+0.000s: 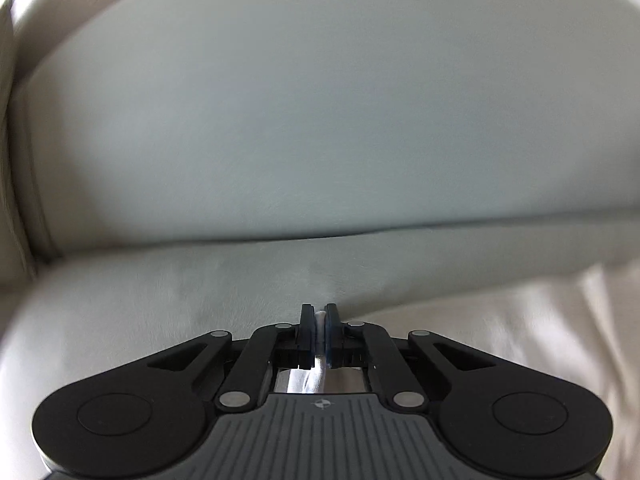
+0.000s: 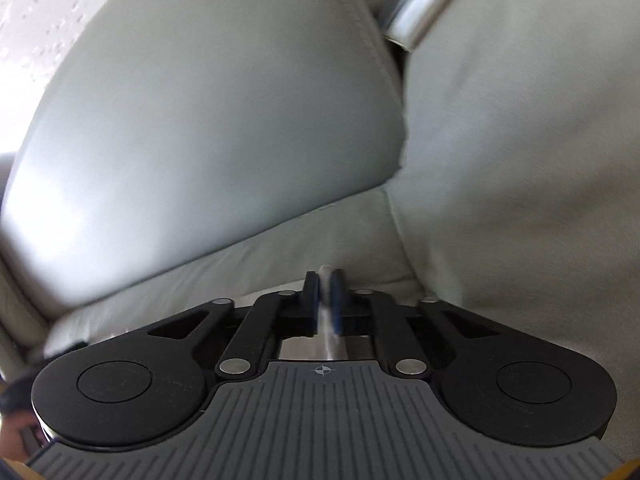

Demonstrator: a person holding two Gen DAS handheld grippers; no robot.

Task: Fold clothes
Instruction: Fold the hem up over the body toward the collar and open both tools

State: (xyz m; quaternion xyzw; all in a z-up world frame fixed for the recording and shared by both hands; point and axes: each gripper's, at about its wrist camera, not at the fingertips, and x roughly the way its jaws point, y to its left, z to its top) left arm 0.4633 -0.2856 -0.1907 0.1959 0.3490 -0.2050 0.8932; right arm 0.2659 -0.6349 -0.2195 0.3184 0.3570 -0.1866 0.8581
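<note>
Both clamped on cloth: left gripper pinching white fabric over the sofa; right gripper likewise.

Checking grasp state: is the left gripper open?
No, the left gripper is shut on a thin strip of white cloth pinched between its fingers.

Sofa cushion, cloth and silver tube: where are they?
Sofa cushion (image 2: pixel 200 120): right wrist view, middle of its face.
Cloth (image 2: pixel 520 160): right wrist view, hanging part.
Silver tube (image 2: pixel 420 4): right wrist view, its side.
</note>
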